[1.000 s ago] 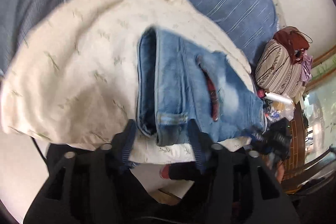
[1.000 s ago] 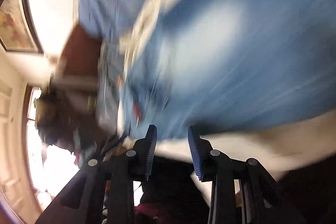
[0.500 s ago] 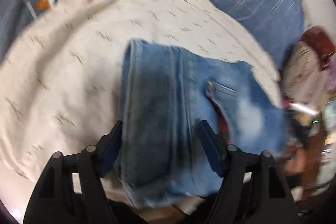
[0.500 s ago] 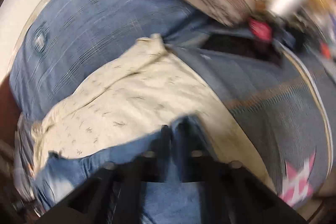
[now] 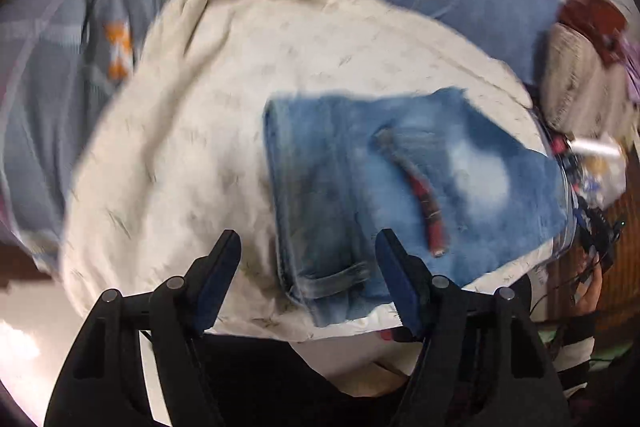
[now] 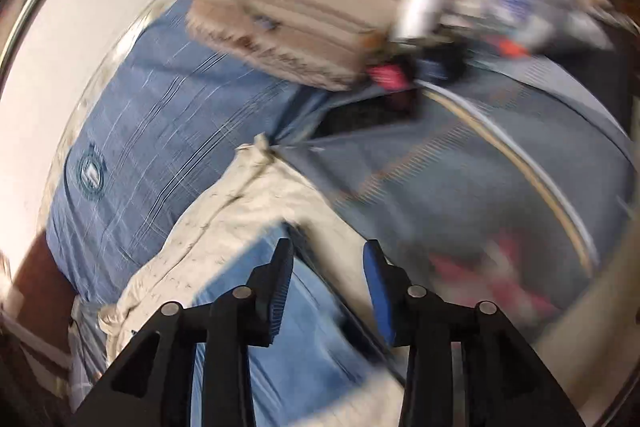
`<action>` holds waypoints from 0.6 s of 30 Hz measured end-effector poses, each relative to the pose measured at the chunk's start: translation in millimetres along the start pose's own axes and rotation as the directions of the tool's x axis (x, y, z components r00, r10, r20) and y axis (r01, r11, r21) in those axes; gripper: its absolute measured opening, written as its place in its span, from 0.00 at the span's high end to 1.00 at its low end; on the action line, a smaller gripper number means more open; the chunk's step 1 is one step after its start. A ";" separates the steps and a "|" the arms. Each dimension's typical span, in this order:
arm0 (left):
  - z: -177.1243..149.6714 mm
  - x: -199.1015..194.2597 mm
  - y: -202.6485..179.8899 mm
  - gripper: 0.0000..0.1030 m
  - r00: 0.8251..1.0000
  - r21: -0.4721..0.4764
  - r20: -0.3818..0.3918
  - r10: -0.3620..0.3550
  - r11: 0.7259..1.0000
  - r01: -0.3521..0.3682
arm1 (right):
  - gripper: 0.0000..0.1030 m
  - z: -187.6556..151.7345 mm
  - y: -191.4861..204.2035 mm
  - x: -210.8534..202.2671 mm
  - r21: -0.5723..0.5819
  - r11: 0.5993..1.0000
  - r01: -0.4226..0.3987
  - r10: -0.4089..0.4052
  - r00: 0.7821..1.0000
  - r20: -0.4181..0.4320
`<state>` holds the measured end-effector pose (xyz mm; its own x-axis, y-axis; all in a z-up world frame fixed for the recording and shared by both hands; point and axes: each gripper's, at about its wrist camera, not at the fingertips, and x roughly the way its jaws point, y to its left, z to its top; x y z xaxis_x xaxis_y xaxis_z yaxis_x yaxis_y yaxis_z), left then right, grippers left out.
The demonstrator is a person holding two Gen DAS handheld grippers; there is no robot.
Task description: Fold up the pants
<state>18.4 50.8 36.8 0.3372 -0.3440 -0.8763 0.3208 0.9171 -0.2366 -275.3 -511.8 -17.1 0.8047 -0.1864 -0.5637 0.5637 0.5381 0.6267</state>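
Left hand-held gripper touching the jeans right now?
Cannot tell. In the left wrist view the left hand-held gripper stands open astride the folded jeans, pads clear of the denim's sides; motion blur hides whether the tips graze it.

The left tool (image 5: 308,263) had widened its jaws and drawn back from the jeans (image 5: 400,187), whose folded edge no longer sat between them but lay clear toward 12 o'clock on the cream cloth (image 5: 200,147). The right tool (image 6: 326,275) had snapped shut, was opening again with nothing gripped, and had swung off the jeans toward the grey bedcover (image 6: 480,187) at 1 o'clock.
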 end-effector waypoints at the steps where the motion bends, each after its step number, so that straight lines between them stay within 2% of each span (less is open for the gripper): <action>1: 7.5 -5.7 -11.9 0.30 1.000 0.036 0.024 0.002 0.999 -0.003 | 0.61 -9.8 -8.4 -1.3 0.031 0.999 -0.015 0.016 1.000 -0.010; 3: 26.6 -5.8 -47.3 0.23 0.998 0.119 0.053 -0.022 0.993 0.016 | 0.60 -28.9 -20.3 5.3 0.092 0.994 -0.057 0.062 0.997 -0.048; 6: 57.9 19.5 -109.9 0.22 0.998 0.244 0.009 -0.063 0.968 0.059 | 0.59 -52.0 -28.9 22.4 0.160 0.981 -0.109 0.125 0.988 -0.094; 8: 76.6 45.1 -165.2 0.22 0.994 0.341 -0.056 -0.096 0.934 0.110 | 0.53 -60.1 -29.5 34.9 0.178 0.977 -0.120 0.139 0.986 -0.097; 9: 82.9 57.3 -195.1 0.22 0.992 0.395 -0.086 -0.095 0.911 0.121 | 0.53 -62.2 -30.2 39.0 0.193 0.972 -0.135 0.154 0.984 -0.087; 10: 89.5 71.2 -226.9 0.22 0.990 0.449 -0.110 -0.088 0.884 0.129 | 0.50 -62.7 -30.6 38.8 0.206 0.965 -0.160 0.177 0.982 -0.063; 11: 94.9 83.2 -254.0 0.22 0.988 0.489 -0.131 -0.087 0.861 0.140 | 0.43 -61.9 -29.6 40.5 0.214 0.960 -0.179 0.196 0.979 -0.057; 12: 101.9 100.2 -290.2 0.22 0.983 0.532 -0.163 -0.087 0.831 0.161 | 0.42 -60.1 -27.5 41.8 0.217 0.959 -0.184 0.201 0.978 -0.060; 16: 114.3 145.2 -390.7 0.22 0.960 0.589 -0.264 -0.093 0.772 0.237 | 0.41 -60.3 -19.3 38.0 0.153 0.970 -0.186 0.198 0.978 -0.063; 18: 119.9 170.6 -431.8 0.22 0.953 0.606 -0.292 -0.079 0.755 0.249 | 0.42 -63.4 -24.2 39.0 0.168 0.964 -0.205 0.218 0.974 -0.065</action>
<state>43.5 -428.0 39.7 0.0375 -0.3417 -0.9390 0.8629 0.4850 -0.1421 -269.4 -479.9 -88.3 0.8944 -0.0109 -0.4471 0.4101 0.4187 0.8102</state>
